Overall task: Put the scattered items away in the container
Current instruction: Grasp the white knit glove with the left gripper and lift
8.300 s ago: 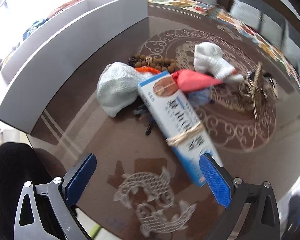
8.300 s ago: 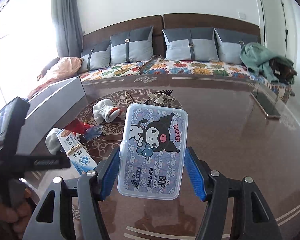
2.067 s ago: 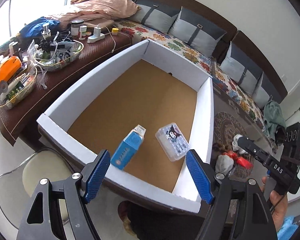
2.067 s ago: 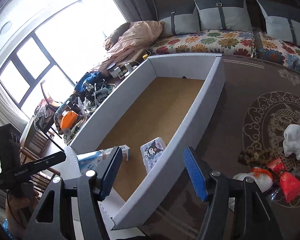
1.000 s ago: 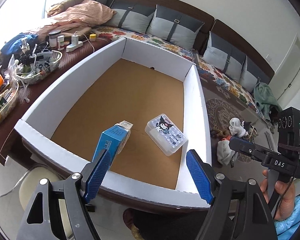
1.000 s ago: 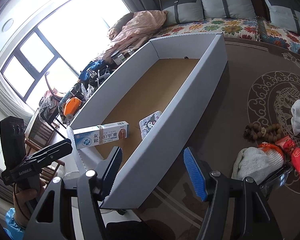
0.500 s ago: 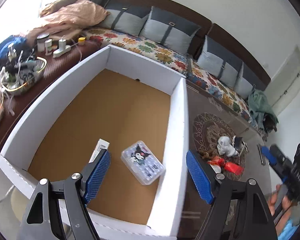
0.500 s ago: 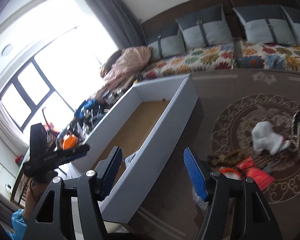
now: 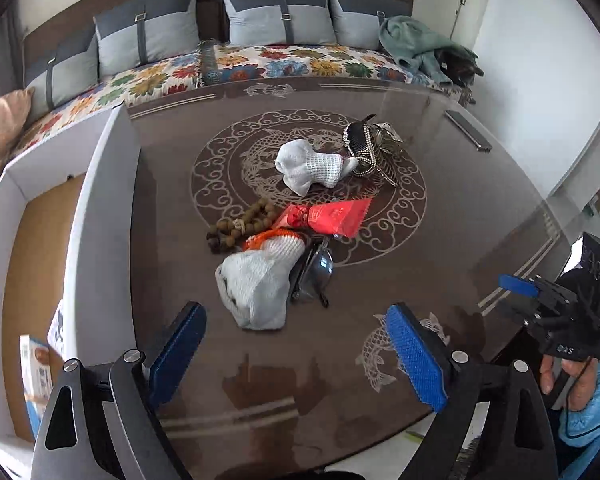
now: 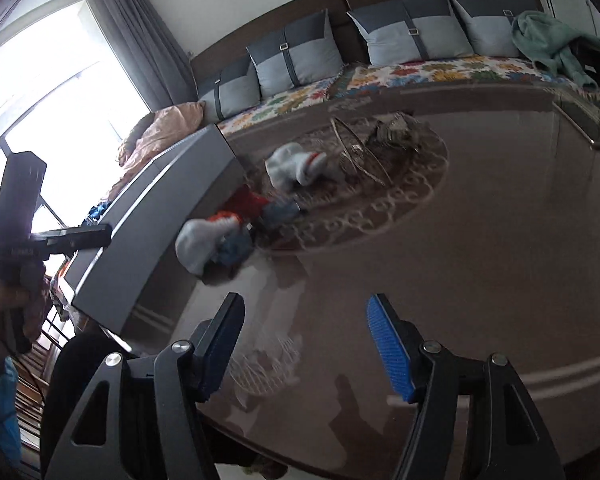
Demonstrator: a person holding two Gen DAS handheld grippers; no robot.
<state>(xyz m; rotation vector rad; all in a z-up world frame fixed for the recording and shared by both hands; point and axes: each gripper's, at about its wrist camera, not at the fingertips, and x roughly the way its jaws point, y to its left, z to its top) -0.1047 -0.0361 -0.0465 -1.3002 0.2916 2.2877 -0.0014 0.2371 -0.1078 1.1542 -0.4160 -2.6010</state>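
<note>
On the table, two socks, one bead string, one red packet

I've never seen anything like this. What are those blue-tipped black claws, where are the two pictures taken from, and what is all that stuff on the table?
There is no robot here: a person holds one clamp tool in each hand, and a wide-angle camera on each looks out along its two fingers. One picture comes from the left tool, the other from the right tool. Both are open and hold nothing.

On the brown table lie a grey glove, a white sock, wooden beads, a red packet, glasses and a comb. The white box on the left is where they go.
</note>
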